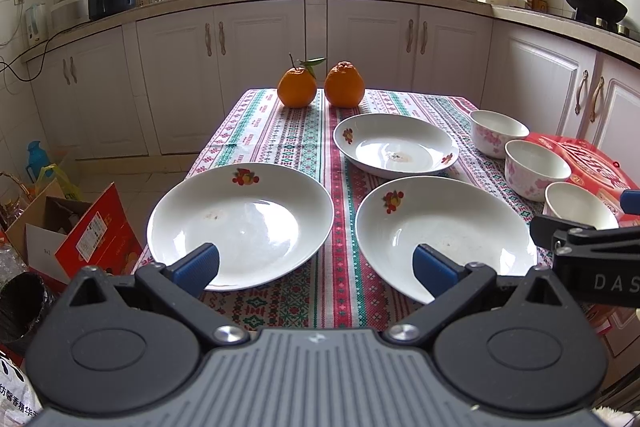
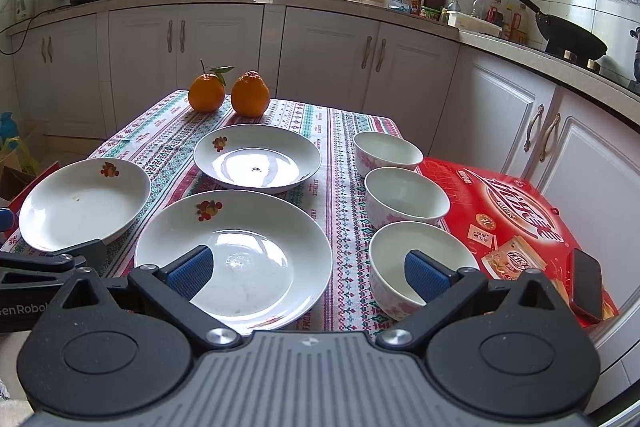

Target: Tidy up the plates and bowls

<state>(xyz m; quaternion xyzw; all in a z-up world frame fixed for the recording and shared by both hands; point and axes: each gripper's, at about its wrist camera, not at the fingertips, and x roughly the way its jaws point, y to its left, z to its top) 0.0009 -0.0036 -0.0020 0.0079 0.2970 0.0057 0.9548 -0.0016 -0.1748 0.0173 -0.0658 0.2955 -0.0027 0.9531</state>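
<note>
Three white plates with fruit prints lie apart on the patterned tablecloth: a left plate point(image 1: 240, 223) point(image 2: 84, 201), a near right plate point(image 1: 444, 231) point(image 2: 234, 255) and a far plate point(image 1: 396, 145) point(image 2: 258, 157). Three white bowls with pink flowers stand in a row at the table's right edge: far point(image 1: 498, 131) point(image 2: 387, 149), middle point(image 1: 536, 167) point(image 2: 406, 195), near point(image 1: 580, 205) point(image 2: 416, 263). My left gripper point(image 1: 316, 269) is open and empty, low between the two near plates. My right gripper point(image 2: 310, 273) is open and empty, between the near right plate and the near bowl.
Two oranges point(image 1: 320, 87) point(image 2: 228, 95) sit at the table's far end. A red box point(image 2: 516, 223) with a phone point(image 2: 588, 285) on it lies right of the bowls. Cardboard boxes point(image 1: 80, 231) stand on the floor left. Kitchen cabinets point(image 1: 260, 39) run behind.
</note>
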